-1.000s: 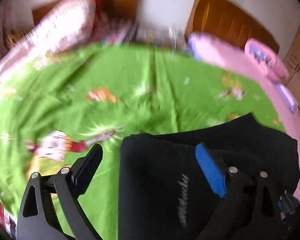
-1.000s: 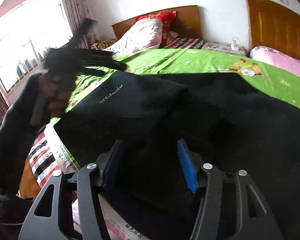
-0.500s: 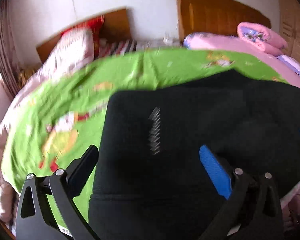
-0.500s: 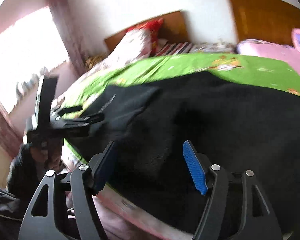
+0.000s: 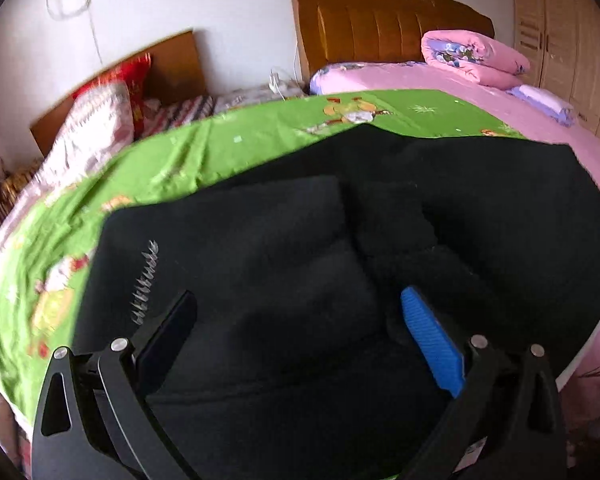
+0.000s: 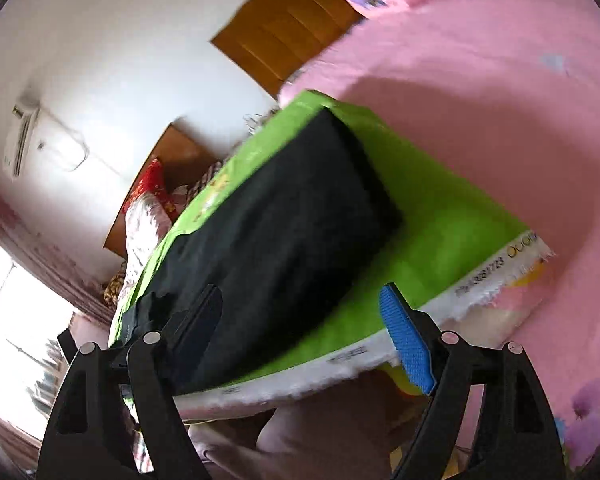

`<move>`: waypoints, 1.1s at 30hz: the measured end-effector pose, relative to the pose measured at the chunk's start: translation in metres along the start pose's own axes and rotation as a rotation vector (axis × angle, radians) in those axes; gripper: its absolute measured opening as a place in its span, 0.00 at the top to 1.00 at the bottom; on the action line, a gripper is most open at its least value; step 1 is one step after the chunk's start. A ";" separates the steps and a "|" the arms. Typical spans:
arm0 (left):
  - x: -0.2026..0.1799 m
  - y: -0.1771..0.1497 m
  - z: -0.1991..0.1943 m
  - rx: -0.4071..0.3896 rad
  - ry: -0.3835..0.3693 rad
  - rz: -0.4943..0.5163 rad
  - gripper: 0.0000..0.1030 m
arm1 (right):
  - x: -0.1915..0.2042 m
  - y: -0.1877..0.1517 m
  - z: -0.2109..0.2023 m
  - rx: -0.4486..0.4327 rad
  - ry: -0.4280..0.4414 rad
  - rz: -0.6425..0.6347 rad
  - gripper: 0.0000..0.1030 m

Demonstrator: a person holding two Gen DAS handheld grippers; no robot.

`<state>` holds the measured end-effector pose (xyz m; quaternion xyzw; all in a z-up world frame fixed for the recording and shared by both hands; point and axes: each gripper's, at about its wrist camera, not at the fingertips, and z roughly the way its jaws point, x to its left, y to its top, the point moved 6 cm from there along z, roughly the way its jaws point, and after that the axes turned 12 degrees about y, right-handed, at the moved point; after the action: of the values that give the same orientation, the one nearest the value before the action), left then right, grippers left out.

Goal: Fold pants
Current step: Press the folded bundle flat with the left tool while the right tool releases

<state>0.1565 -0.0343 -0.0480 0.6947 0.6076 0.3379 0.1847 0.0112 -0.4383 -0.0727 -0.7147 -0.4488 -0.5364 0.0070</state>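
Left wrist view: the black pants (image 5: pixel 340 240) lie folded on the green sheet (image 5: pixel 228 148) straight ahead of and under my left gripper (image 5: pixel 296 316), their long axis running rightward toward my right gripper (image 6: pixel 300 320), which sits off the bed edge. My left is nearer. Both pairs of jaws gape wide, gripping nothing.

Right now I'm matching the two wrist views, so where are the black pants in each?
Left wrist: the pants fill the lower centre, under the open left gripper.
Right wrist: pants run diagonally through mid-frame, beyond the open right gripper.
Shared landmark: the green sheet under the pants.
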 end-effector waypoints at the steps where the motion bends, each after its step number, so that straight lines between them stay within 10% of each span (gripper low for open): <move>1: 0.001 -0.002 0.001 0.013 -0.010 -0.006 0.01 | 0.000 0.001 0.005 0.007 0.001 -0.006 0.23; 6: 0.000 -0.002 0.004 0.024 -0.024 -0.002 0.01 | 0.004 0.012 0.028 0.053 -0.100 -0.068 0.23; 9: 0.000 -0.004 0.003 0.018 -0.039 -0.021 0.01 | 0.004 0.017 0.035 0.076 -0.040 -0.026 0.08; 14: 0.002 -0.006 0.005 0.029 -0.074 -0.041 0.01 | 0.008 0.011 0.038 0.176 0.049 -0.019 0.09; 20: 0.001 -0.006 0.006 0.033 -0.078 -0.042 0.01 | -0.006 0.027 0.035 -0.010 -0.090 -0.032 0.29; 26: 0.000 -0.007 0.004 0.029 -0.068 -0.047 0.01 | 0.012 0.010 0.047 0.145 -0.018 -0.106 0.32; 33: 0.000 -0.008 0.003 0.023 -0.060 -0.052 0.01 | -0.001 0.020 0.047 -0.015 -0.072 -0.052 0.49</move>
<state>0.1533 -0.0326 -0.0553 0.6906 0.6234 0.3049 0.2037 0.0595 -0.4277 -0.0841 -0.7218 -0.4629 -0.5137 -0.0285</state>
